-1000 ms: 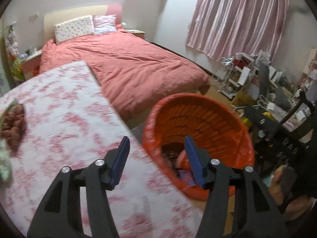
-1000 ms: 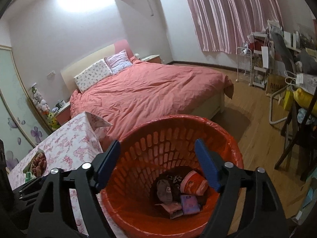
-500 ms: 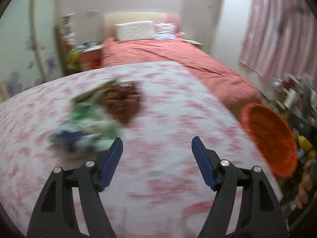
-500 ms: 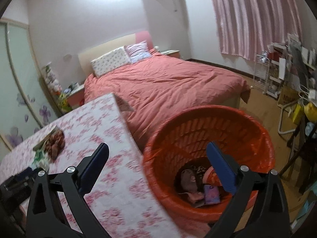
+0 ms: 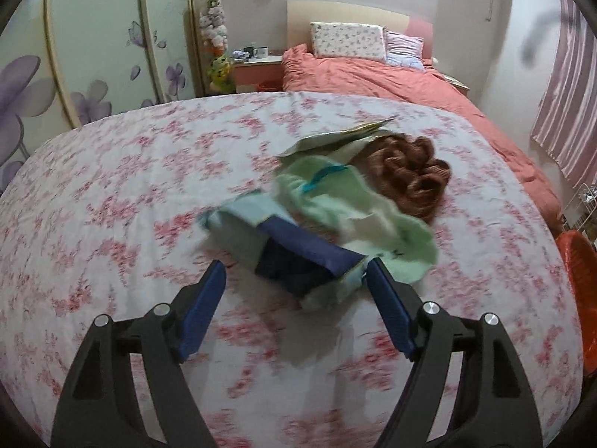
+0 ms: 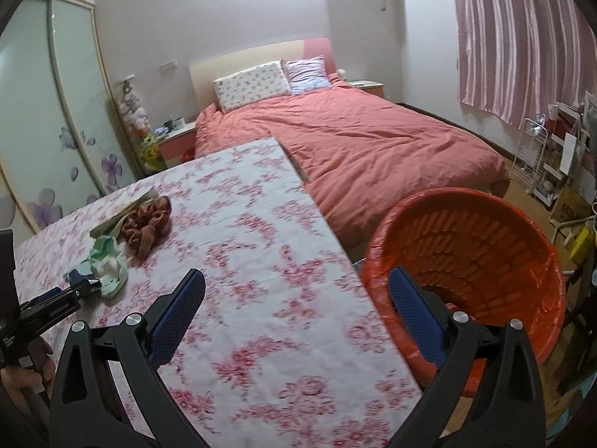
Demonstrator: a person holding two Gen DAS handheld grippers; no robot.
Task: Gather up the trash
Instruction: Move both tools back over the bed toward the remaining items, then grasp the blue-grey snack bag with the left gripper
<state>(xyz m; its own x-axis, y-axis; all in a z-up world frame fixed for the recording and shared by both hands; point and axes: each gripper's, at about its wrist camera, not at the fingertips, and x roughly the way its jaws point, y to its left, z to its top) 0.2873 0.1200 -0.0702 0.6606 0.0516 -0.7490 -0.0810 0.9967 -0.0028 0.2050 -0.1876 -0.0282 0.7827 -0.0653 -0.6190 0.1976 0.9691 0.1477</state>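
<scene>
Plainly, the empty left gripper [image 5: 294, 291], jaws just widening beside the blue-and-green wrapper [image 5: 298, 257], risked snagging the desk [image 5: 112, 186] cloth.

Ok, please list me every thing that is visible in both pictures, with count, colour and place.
Flowered pink-white tablecloth: one, covers table.
Crumpled pale-green wrapper: one, table middle.
Dark-blue and light-blue packet: one, ahead of left jaws.
Brown bumpy snack bag: one, behind green wrapper.
Orange plastic basket: one, floor beside table.
Bed with salmon cover: one, behind table.
Striped pink curtain: one, right wall.
Left gripper: black, blue pads, open.
Right gripper: same, open.
</scene>
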